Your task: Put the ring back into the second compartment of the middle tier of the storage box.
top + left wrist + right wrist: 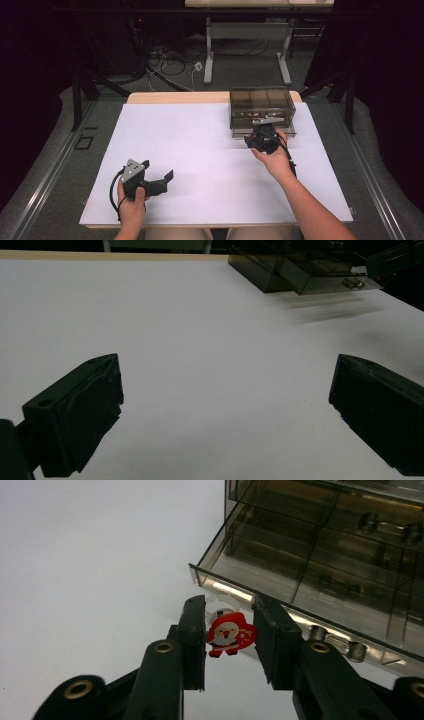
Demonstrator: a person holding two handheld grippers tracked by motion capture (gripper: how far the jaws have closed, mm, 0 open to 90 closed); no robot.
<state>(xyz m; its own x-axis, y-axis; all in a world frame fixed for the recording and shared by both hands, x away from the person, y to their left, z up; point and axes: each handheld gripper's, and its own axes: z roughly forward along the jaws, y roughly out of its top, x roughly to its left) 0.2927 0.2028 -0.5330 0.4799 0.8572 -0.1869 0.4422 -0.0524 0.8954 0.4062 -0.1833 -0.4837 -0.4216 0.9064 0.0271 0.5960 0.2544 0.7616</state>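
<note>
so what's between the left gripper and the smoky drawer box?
Bare white table sheet between the left gripper and drawer box, per the left gripper view.

One Santa figure [229, 635] — one smoky drawer box [262, 111] — two grippers.

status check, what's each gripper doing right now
Right gripper shut on small red Santa charm, at smoky transparent plastic drawer box, drawer out. Left gripper open, empty. Nothing in the way.

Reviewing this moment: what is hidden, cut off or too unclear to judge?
- Santa charm, right gripper view: its sides sit behind the right tool's pads; the clear ring above it is faint.
- Drawer contents: smoked plastic and glare blur them.
- High view: the right tool and hand cover the charm.
- Left gripper view: the box is blurred and cut by the top edge.
</note>
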